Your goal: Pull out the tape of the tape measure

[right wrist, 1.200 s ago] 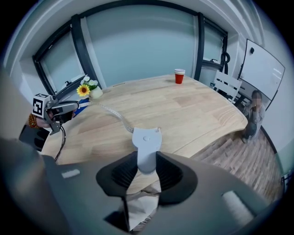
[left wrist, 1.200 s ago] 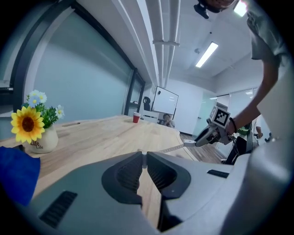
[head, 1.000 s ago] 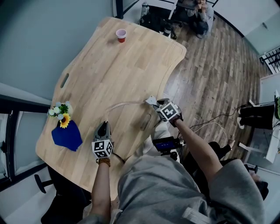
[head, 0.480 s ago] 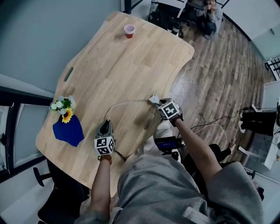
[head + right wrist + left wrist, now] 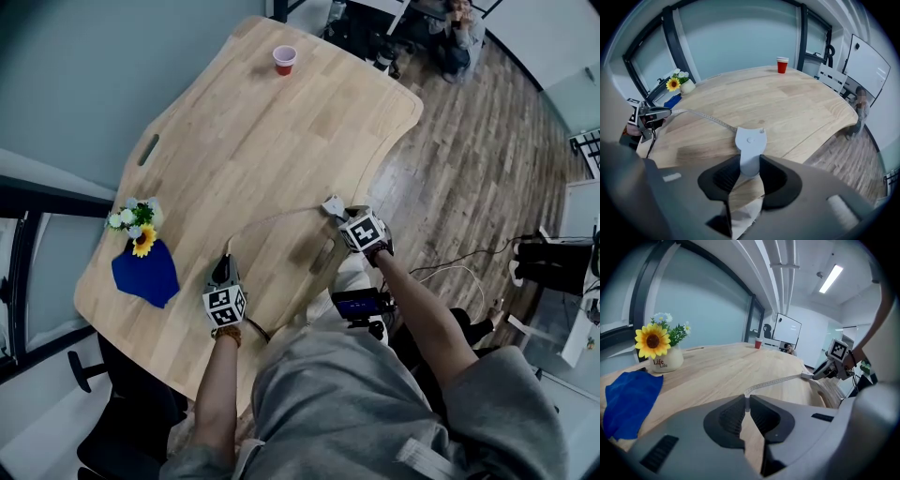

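The tape measure's pale grey case (image 5: 750, 143) is clamped between the jaws of my right gripper (image 5: 750, 168), near the table's right edge (image 5: 336, 210). Its thin tape (image 5: 267, 221) is drawn out and curves leftward across the wooden table (image 5: 244, 141). The tape's end (image 5: 747, 400) is pinched in my left gripper (image 5: 747, 405), which sits near the front edge (image 5: 225, 267). From the left gripper view the tape (image 5: 776, 381) runs away to the right gripper (image 5: 830, 369). From the right gripper view the tape (image 5: 705, 117) leads back to the left gripper (image 5: 652, 113).
A red cup (image 5: 284, 59) stands at the table's far end. A small flower pot (image 5: 137, 229) and a blue cloth (image 5: 145, 272) sit at the left edge. A person (image 5: 457, 26) sits beyond the table. Cables (image 5: 450, 267) lie on the floor to the right.
Both grips hold as before and the drawn-out tape looks about the same length. The head camera has shifted, so the table sits slightly differently in view.
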`<state>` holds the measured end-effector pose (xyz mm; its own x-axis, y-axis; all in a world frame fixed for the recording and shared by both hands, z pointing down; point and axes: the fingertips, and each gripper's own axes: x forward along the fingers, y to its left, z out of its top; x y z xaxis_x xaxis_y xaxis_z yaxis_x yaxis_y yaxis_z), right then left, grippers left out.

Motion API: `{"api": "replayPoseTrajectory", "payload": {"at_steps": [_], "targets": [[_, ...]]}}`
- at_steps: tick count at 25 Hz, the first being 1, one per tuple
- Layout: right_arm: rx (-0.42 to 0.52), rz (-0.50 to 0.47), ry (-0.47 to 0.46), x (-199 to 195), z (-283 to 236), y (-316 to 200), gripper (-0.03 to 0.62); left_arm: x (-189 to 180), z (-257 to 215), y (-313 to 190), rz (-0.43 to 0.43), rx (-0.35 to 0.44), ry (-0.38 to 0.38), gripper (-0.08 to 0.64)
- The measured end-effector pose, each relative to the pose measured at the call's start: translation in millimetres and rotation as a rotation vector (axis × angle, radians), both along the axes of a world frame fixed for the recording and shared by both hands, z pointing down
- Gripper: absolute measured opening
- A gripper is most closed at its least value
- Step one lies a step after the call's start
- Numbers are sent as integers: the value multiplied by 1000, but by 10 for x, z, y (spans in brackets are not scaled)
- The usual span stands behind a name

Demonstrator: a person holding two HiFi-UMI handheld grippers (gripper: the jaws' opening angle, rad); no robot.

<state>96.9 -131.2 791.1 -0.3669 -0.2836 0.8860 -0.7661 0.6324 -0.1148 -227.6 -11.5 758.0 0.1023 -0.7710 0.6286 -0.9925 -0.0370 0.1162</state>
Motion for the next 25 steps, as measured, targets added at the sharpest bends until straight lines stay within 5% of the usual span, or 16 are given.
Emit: {"api": "replayPoseTrajectory", "payload": {"at_steps": [16, 25], "targets": [[36, -37, 36, -3, 15, -68, 153, -133, 276, 163, -43, -144, -34, 95], [85, -32, -62, -85, -370, -152, 175, -158, -55, 165, -38, -49, -25, 115]]}}
